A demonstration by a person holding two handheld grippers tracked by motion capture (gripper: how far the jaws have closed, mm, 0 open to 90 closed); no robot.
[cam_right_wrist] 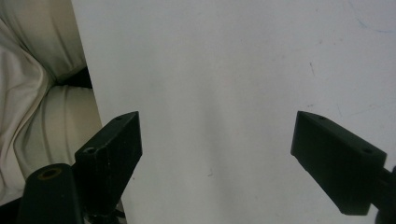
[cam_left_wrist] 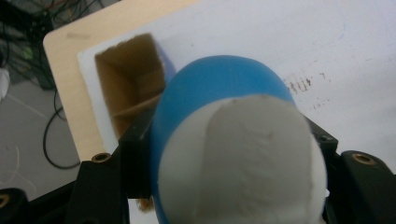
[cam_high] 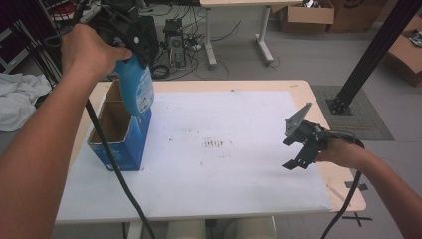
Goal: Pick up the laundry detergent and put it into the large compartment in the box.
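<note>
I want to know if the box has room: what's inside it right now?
The box is open on top. In the left claw view, bare cardboard walls and a divider show inside. The blue bottle, held by the left claw, hides the rest.

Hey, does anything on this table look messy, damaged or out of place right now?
Only small things. The white mat carries a patch of reddish-brown smudges near its middle. The open blue box sits at the mat's left edge. The blue bottle in the left hand-held gripper looks intact.
</note>
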